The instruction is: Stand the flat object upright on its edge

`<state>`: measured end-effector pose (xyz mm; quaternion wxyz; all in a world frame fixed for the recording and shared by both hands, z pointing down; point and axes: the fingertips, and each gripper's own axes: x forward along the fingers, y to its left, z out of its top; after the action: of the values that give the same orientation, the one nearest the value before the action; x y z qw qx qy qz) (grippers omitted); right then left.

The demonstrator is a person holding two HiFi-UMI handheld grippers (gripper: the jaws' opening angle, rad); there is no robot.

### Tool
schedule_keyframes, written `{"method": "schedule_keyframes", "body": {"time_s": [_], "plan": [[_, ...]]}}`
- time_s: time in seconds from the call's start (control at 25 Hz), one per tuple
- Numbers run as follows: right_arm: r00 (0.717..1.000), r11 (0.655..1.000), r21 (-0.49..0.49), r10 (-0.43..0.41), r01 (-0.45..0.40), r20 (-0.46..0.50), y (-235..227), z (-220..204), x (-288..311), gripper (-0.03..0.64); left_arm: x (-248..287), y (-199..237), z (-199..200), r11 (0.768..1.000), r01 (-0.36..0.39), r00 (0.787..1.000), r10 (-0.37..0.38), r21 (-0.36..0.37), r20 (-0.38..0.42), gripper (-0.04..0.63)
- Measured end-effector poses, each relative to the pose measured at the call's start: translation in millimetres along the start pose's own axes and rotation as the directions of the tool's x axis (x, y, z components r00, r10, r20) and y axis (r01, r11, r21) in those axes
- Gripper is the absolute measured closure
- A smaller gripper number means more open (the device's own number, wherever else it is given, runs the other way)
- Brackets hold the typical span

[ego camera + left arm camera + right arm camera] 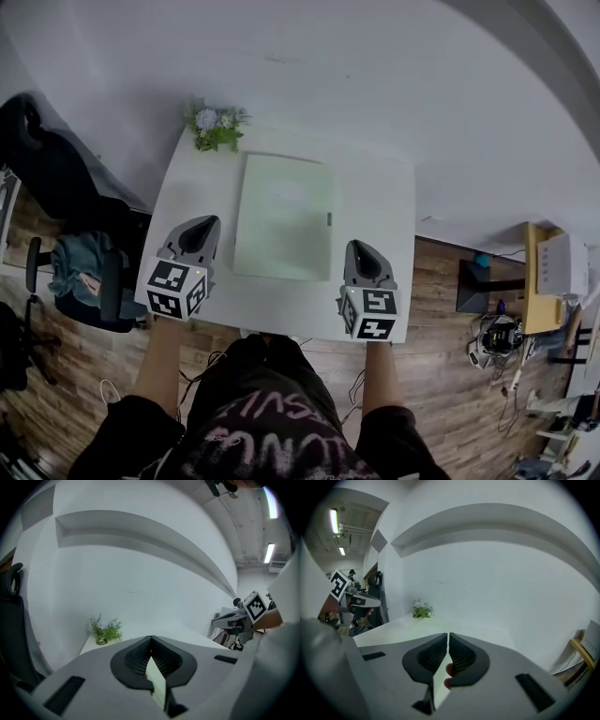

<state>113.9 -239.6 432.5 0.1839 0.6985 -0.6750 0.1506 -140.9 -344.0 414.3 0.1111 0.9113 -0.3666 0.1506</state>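
Middle of the surface: the pale green board (284,217) is lying flat, its long side running away from the person, with nothing touching it.
Step in hand: the approach, by my reading; the board is not being lifted yet, and the two tongs are flanking its near corners.
Left tongs (200,228): hanging just beside the board's left edge, tips pressed together and pinching nothing.
Right tongs (361,251): hanging just beside the right edge, likewise pressed together and empty.
Next move: probably calling for one tip to work under an edge and tip the board up while the other side is steadying it.
Board: looking thin, rectangular, smooth and matte, with a small dark mark on its right edge.
Pads (136,657): showing dark, finely ribbed faces.
Surface (384,187): looking white, smooth and likely slippery for a standing edge.
Plant (216,125): sitting at the far left corner, near the board but apart.
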Motion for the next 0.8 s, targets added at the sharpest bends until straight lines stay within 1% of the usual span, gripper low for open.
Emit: {"method": "schedule_keyframes", "body": {"time_s": [0.44, 0.8], "plan": [[0.998, 0.999, 0.029, 0.047, -0.046, -0.05, -14, -22, 37, 0.588, 34, 0, -14, 1.0, -0.021, 0.999, 0.02, -0.007, -0.043, 0.581], [0.99, 0.995, 0.059, 0.085, -0.078, -0.114, -17, -52, 60, 0.588, 55, -2, -42, 0.999, -0.041, 0.991, 0.038, -0.026, -0.126, 0.581]]}}
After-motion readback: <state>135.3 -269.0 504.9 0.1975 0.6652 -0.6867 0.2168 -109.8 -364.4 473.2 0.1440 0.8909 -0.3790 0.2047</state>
